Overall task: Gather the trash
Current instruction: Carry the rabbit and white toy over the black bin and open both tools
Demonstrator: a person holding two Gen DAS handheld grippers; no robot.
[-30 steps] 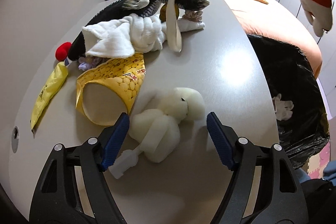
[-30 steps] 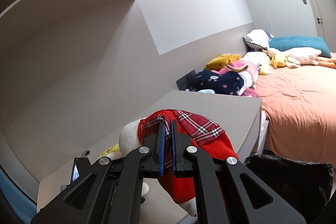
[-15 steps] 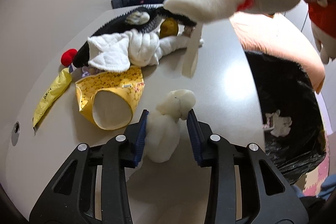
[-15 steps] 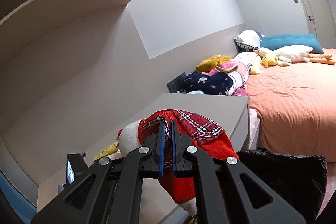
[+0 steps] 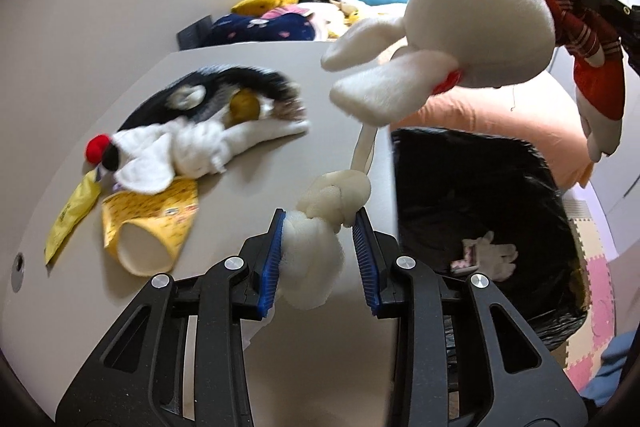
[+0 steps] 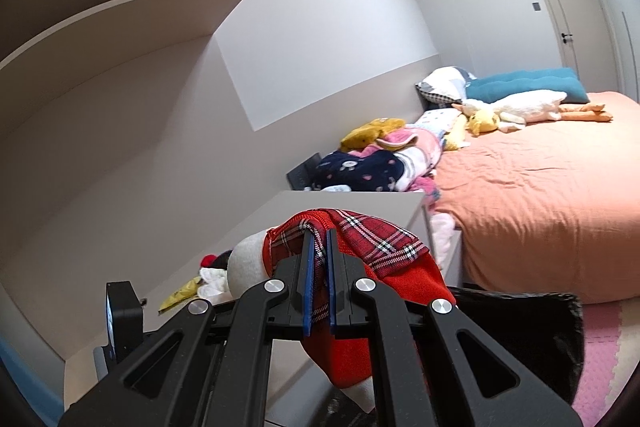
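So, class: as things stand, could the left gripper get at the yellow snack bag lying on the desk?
Probably not yet. The left gripper is shut on a white foam wad, so its jaws are occupied. The yellow snack bag lies uncovered on the desk to its left, with nothing between.

My grey tabletop carries a black-and-white plush, a yellow snack bag and a yellow wrapper; bin bag just beside its edge.
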